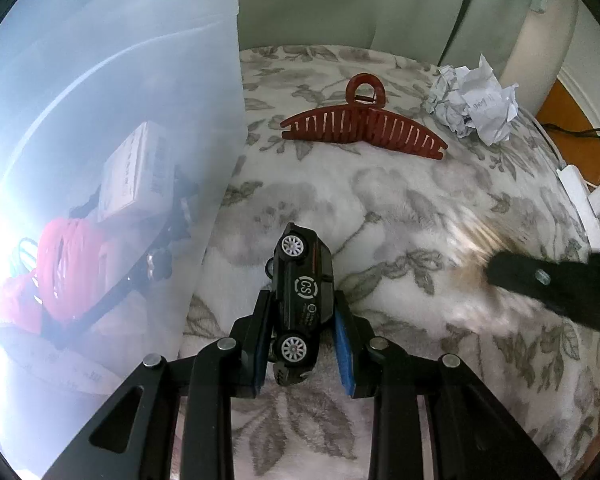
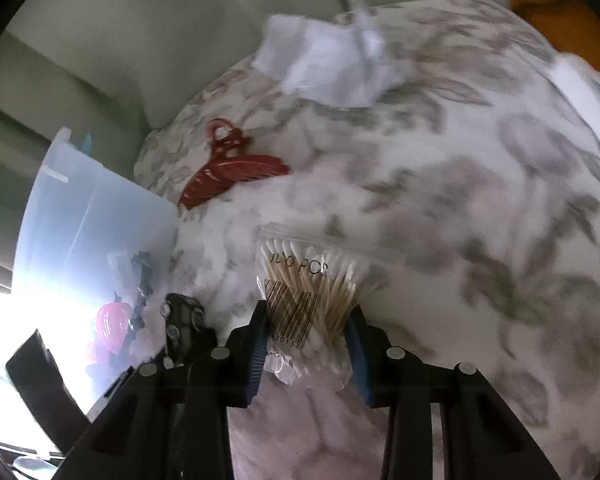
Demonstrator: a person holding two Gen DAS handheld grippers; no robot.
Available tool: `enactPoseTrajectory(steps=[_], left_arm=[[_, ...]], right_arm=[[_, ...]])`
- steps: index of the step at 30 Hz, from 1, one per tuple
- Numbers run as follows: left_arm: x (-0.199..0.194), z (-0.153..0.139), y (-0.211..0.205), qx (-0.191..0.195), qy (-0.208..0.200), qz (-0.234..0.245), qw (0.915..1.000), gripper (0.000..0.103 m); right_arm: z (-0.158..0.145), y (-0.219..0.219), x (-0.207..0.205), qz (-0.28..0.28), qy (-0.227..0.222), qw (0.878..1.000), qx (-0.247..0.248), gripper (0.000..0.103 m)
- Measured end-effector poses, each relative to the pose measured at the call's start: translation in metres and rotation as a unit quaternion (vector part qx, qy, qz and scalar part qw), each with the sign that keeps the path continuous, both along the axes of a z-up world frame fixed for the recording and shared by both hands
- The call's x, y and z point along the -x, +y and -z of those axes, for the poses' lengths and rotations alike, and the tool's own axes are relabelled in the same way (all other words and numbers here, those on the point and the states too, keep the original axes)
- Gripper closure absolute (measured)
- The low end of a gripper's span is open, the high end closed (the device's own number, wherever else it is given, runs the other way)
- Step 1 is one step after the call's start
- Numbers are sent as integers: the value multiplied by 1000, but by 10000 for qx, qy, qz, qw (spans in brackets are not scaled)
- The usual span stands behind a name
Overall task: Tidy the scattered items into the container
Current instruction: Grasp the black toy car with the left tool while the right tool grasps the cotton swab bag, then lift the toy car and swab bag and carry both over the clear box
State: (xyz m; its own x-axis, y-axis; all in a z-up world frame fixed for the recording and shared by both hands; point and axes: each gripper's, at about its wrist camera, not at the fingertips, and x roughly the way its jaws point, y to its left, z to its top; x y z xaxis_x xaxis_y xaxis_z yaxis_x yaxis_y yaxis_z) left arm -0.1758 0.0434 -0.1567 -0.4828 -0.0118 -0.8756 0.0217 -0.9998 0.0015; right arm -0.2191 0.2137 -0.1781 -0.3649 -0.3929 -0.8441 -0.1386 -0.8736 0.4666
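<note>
Left gripper (image 1: pixel 302 332): fingers narrow, clamped on a black toy car (image 1: pixel 302 300), car on its side, wheels facing the camera, nose pointing away. It sits just beside the translucent plastic container (image 1: pixel 112 120).

Right gripper (image 2: pixel 306 346): fingers pinched on a clear bag of cotton swabs (image 2: pixel 308 288), barcode end between the pads; view is motion-blurred.

Left view only: crumpled paper (image 1: pixel 474 102) sharp, near the bed's far edge, power strip (image 1: pixel 580 196) off the right edge, right gripper's finger as a dark blurred bar at right. Right view only: the swab bag, the container's rim.

Both views: red hair claw clip (image 1: pixel 362 128) lying free mid-bed, apart from both grippers. Container already holds a white box (image 1: pixel 134 172) and something pink-red.

Surface: bed with grey-floral fleece blanket (image 1: pixel 420 200); pale green wall behind.
</note>
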Motion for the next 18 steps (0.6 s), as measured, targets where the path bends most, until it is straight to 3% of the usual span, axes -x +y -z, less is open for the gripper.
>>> enactPoseTrajectory(steps=[12, 18], left_arm=[[-29, -17, 13, -133, 259, 232, 9993, 74], [-52, -53, 22, -240, 596, 275, 9976, 74]], right_arm=[[-42, 40, -51, 338, 341, 9987, 147, 64], [-64, 45, -80, 397, 574, 9972, 264, 64]])
